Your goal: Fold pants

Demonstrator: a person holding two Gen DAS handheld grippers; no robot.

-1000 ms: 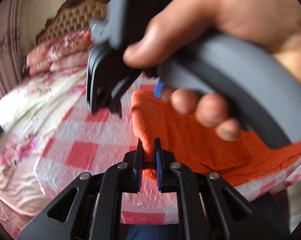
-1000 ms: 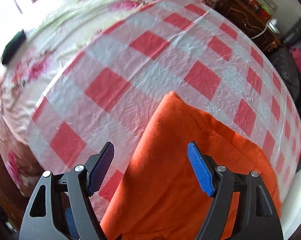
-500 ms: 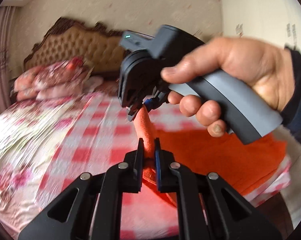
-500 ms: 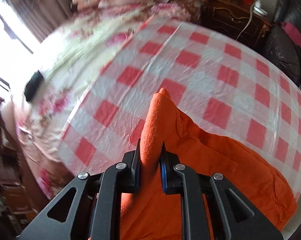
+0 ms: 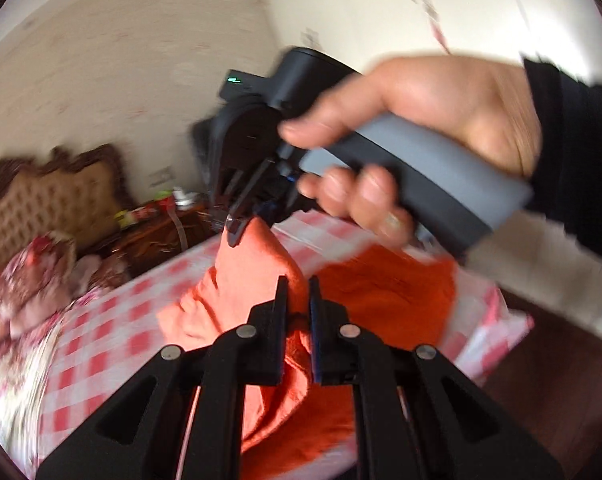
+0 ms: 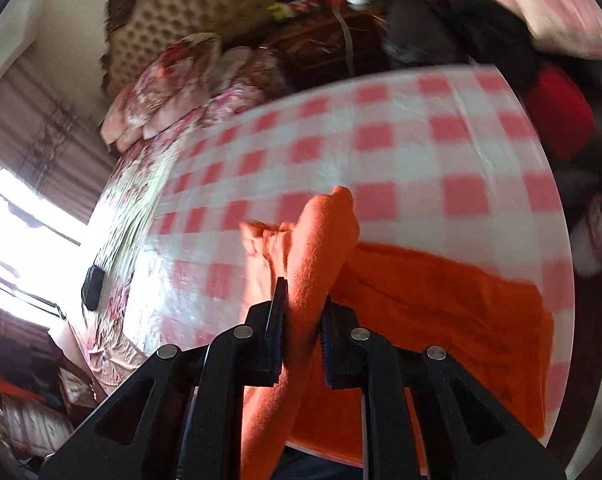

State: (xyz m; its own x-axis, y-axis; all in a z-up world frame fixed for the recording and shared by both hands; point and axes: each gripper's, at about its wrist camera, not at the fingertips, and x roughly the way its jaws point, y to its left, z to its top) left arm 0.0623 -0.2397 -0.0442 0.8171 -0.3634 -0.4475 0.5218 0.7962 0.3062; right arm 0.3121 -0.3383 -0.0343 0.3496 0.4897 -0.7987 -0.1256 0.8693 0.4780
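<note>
Left wrist view: both grippers, left gripper and right gripper, clamp orange pants; no legible writing.

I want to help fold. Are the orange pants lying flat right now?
No. One end of the orange pants is lifted, pinched by the left gripper and right gripper; the rest lies on the checkered cloth.

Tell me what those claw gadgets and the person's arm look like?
Each claw has black plastic arms with triangular cut-outs and silver rivets, ending in thin fingers with blue ridged pads. The other claw has a dark housing, a small green light and a grey handle. The bare right hand emerges from a black sleeve.
</note>
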